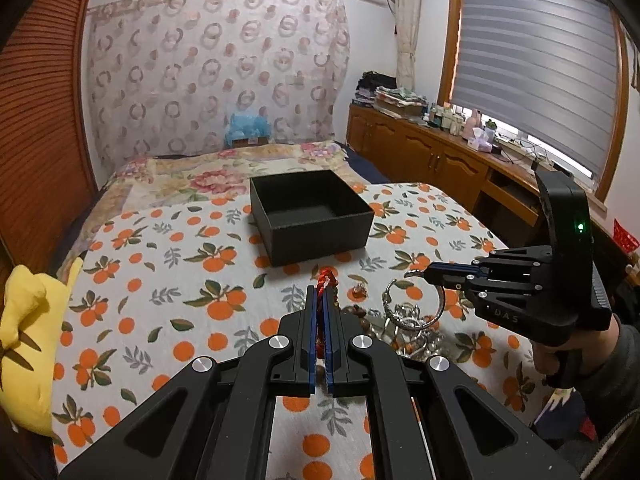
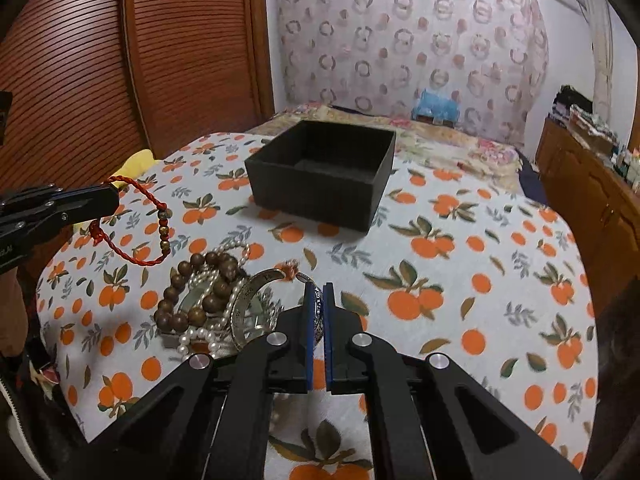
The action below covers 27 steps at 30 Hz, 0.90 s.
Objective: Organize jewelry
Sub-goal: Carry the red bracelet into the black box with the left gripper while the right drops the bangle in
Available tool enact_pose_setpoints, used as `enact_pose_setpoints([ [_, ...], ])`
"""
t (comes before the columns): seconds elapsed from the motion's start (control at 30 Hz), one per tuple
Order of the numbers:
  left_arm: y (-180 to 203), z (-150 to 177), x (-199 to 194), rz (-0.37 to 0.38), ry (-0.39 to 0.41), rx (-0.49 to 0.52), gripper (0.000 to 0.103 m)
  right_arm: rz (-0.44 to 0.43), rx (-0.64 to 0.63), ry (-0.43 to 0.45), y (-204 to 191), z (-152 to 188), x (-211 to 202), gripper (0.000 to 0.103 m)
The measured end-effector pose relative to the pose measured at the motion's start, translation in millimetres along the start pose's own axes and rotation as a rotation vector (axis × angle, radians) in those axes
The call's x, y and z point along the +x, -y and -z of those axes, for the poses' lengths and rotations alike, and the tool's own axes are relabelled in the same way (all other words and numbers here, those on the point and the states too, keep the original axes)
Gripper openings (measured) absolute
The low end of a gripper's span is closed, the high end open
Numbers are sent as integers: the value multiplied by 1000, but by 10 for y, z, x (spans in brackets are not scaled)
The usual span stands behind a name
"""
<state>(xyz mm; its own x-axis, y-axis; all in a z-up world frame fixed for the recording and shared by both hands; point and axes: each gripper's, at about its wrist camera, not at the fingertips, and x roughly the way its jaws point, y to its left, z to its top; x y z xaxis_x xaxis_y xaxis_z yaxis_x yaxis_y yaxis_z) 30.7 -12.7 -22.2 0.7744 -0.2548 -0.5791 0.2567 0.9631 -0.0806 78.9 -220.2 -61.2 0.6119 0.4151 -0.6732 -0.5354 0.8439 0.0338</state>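
My left hand-held gripper [image 1: 323, 294] is clenched on a red cord bracelet [image 2: 138, 220], which hangs clear of the bed as a limp loop with a few small brassy beads along one side. It looks feather-light and floppy, so I expect it to swing and sag; pinching the braided cord itself, as I do, seems safer than the beads, which could roll between the pads

My right hand-held gripper [image 2: 318, 296] is clenched on a silver cuff bangle [image 1: 416, 300], gripping the band across its thickness near the open ends. It is rigid engraved metal, smooth and probably slick, and I judge it heavy enough to pivot in the pads if I tilt quickly

The rest of the jewelry lies in a tangle on the orange-print bedspread [image 2: 460, 280] just in front of me: dark wooden beads [image 2: 188, 296], hard, round and matte, wound through a white pearl strand [image 2: 200, 336] that is glossy and likely delicate on its thread. Pulling one may drag the other

The black box [image 2: 320, 176] sits open farther back on the bed, square, stiff-walled and matte, nothing visible inside
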Motion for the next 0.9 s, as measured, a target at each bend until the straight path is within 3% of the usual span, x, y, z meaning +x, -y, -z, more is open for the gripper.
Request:
enact_pose_setpoints([
  [0.5, -72, -321, 22, -30, 61, 23, 2, 66, -124, 63, 3, -599, 30, 4],
  [0.67, -113, -499, 102, -44, 77, 31, 2, 119, -135, 79, 72, -907, 199, 4],
  [0.9, -208, -685, 292, -66, 74, 28, 2, 117, -122, 73, 143, -1193, 553, 4],
])
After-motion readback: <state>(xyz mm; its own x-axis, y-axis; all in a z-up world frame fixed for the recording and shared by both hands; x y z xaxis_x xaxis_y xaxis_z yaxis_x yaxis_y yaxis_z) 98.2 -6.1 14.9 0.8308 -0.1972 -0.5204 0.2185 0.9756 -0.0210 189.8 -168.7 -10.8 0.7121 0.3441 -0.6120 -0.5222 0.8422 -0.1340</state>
